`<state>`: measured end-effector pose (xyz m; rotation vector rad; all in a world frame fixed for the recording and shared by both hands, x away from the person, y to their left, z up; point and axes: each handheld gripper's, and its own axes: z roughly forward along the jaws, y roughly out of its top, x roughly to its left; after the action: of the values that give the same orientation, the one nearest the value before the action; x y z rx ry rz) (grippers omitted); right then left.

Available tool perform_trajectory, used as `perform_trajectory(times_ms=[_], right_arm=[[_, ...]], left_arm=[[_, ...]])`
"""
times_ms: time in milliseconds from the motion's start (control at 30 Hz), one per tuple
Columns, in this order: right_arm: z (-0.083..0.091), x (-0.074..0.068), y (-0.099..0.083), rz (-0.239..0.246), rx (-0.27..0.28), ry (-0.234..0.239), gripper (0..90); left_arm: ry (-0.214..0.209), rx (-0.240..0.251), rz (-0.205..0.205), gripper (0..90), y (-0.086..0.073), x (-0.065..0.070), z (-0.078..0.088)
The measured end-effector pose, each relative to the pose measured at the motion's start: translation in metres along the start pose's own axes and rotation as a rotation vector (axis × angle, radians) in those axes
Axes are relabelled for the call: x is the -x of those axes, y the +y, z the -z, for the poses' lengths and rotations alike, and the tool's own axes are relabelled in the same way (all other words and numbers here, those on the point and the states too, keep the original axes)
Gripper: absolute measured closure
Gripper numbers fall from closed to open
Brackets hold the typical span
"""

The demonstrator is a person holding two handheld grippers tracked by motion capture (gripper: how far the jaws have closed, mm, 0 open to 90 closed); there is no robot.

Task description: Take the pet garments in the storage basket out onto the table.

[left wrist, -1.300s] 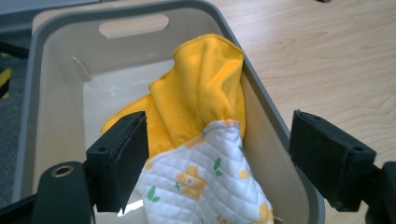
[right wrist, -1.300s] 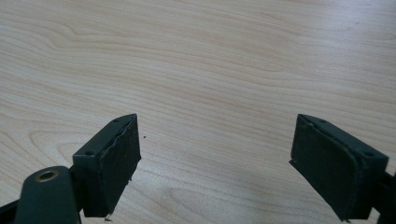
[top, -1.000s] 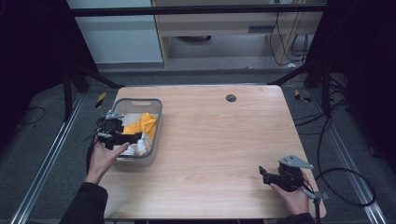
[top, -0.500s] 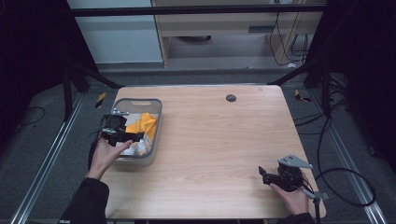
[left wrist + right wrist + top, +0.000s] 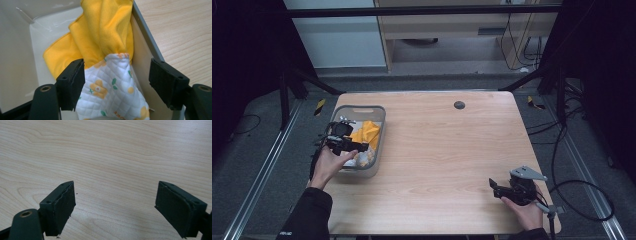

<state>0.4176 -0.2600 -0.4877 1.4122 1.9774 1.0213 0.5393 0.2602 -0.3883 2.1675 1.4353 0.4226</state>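
Observation:
A clear plastic bin [image 5: 380,119] stands at the table's left edge, holding a yellow cloth [image 5: 365,132] and a white quilted cloth with a flower print [image 5: 112,92]. My left gripper [image 5: 360,146] hangs over the bin's near half. Its jaws stand open on either side of the quilted cloth [image 5: 362,159], and I cannot tell whether they touch it. The yellow cloth [image 5: 100,32] lies bunched just beyond, against the bin's wall [image 5: 142,27]. My right gripper [image 5: 493,186] rests low at the table's near right corner, open over bare wood [image 5: 112,157].
The wooden table [image 5: 447,150] has a small dark round grommet [image 5: 459,105] near its far edge. Black frame bars and cables surround the table on the floor.
My left gripper has moved slightly toward the bin's near half and turned over the cloths. The right gripper has stayed put.

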Motion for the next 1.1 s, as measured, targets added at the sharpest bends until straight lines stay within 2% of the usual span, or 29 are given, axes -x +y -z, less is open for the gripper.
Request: perform_trajectory(times_ms=[333, 667, 867, 933, 1067, 1100], right_arm=[[-0.001, 0.000, 0.000, 0.001, -0.007, 0.003, 16.3], [-0.001, -0.001, 0.000, 0.003, -0.011, 0.006, 16.4], [-0.002, -0.001, -0.001, 0.002, -0.017, 0.010, 16.4], [-0.002, -0.001, -0.001, 0.001, -0.017, 0.011, 16.4], [-0.002, -0.001, -0.001, 0.003, -0.019, 0.011, 16.4], [-0.002, -0.001, -0.001, 0.004, -0.020, 0.012, 16.4]], left_arm=[[-0.015, -0.036, 0.013, 36.4, -0.002, 0.000, -0.009], [-0.027, -0.067, 0.007, 45.2, -0.003, 0.004, -0.018], [-0.015, -0.087, 0.004, 52.1, -0.003, 0.006, -0.024], [-0.023, -0.096, 0.004, 55.2, -0.003, 0.006, -0.025], [-0.018, -0.115, -0.012, 60.4, -0.003, 0.007, -0.029], [-0.017, -0.117, -0.013, 64.5, -0.003, 0.007, -0.029]])
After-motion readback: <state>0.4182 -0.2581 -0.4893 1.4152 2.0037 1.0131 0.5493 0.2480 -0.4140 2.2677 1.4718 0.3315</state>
